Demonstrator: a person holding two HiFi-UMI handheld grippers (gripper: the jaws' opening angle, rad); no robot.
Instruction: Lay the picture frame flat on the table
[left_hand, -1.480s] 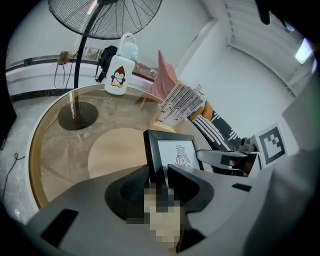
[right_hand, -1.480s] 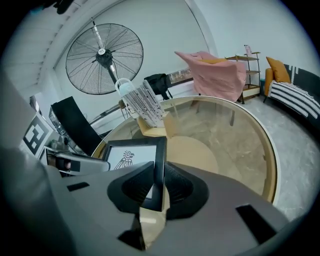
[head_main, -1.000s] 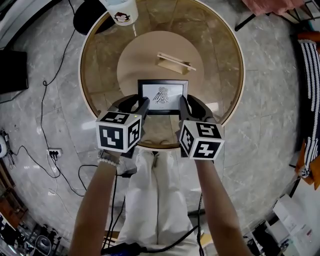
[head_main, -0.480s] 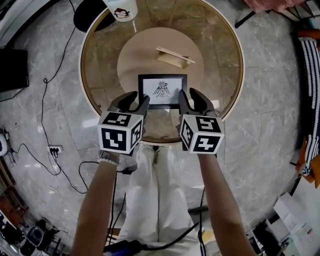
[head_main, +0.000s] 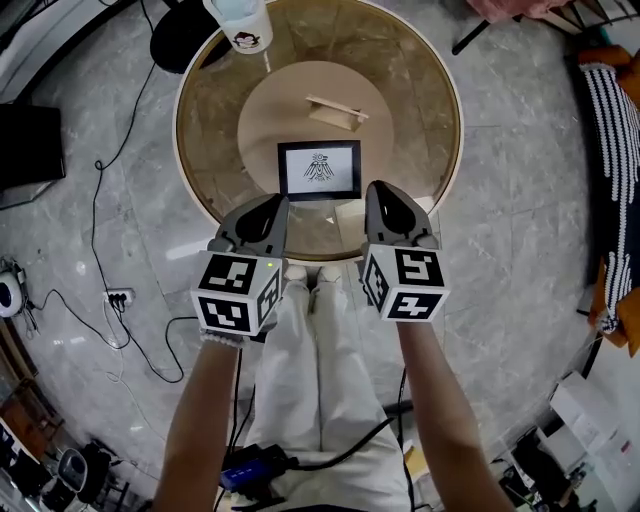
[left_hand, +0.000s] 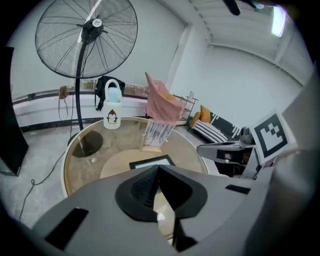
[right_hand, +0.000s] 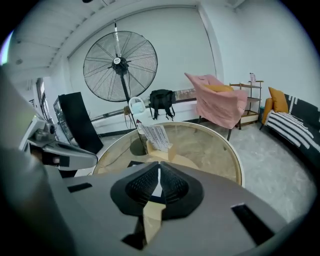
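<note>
- The left gripper (head_main: 268, 206) has its jaws pressed together with nothing between them. The left gripper view shows the two black pads meeting along a single seam.
- The right gripper (head_main: 384, 192) also has its jaws together and holds nothing. In the right gripper view, only a thin slit of table shows between the ribbed pads.
- Both grippers hover over the near edge of the round glass table (head_main: 410, 95), side by side. Each is held by one of the person's hands.
- The picture frame (head_main: 319, 169) lies flat on the table, face up, its black border around a white sheet with a dark bird-like drawing.
- The frame lies just beyond the two gripper tips, between them in line, and touches neither.
- A wooden stand (head_main: 335, 112) holding a printed card sits on the table beyond the frame, apart from it.
- A white jug (head_main: 240, 22) with a penguin mark stands at the far left rim of the table.
- A large floor fan (left_hand: 87, 37) stands behind the table, with a black bag (left_hand: 109, 90) near its pole.
- A pink cloth (right_hand: 217, 102) is draped over a chair at the far side.
- Cables and a power strip (head_main: 115, 298) lie on the grey floor to the person's left.
</note>
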